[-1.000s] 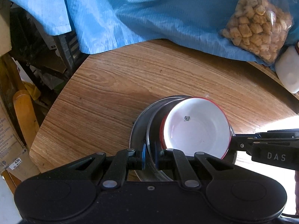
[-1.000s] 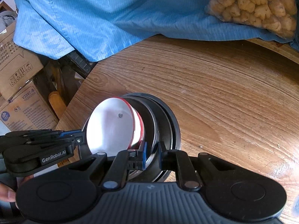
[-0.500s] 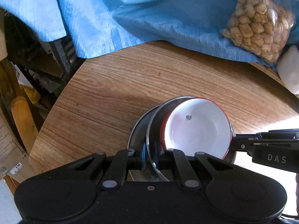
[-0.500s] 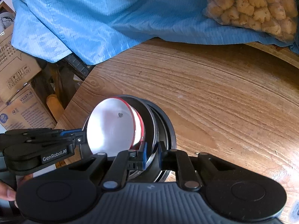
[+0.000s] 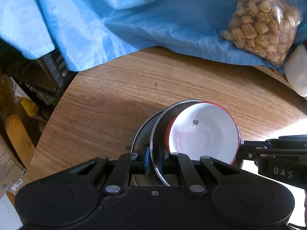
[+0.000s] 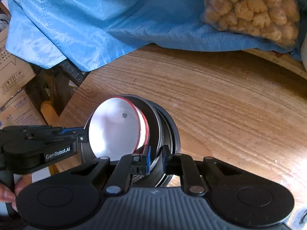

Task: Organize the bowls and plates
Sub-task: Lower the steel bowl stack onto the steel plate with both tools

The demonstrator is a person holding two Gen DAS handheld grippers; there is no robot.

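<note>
Together, both claws pinch steel bowl point(image 5: 159, 132) rim.

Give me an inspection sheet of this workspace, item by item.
Surface: round wooden table, partly under a blue cloth.
Job's things: white bowl with red rim nested in a metal bowl, over a larger metal dish.
Clutter: bag of puffed snacks; white object at the right edge.
Grippers: left gripper and right gripper each shut on the metal bowl's rim, opposite sides.
Cables: nothing seen.
Surroundings: cardboard boxes, a yellow object beside the table.
</note>
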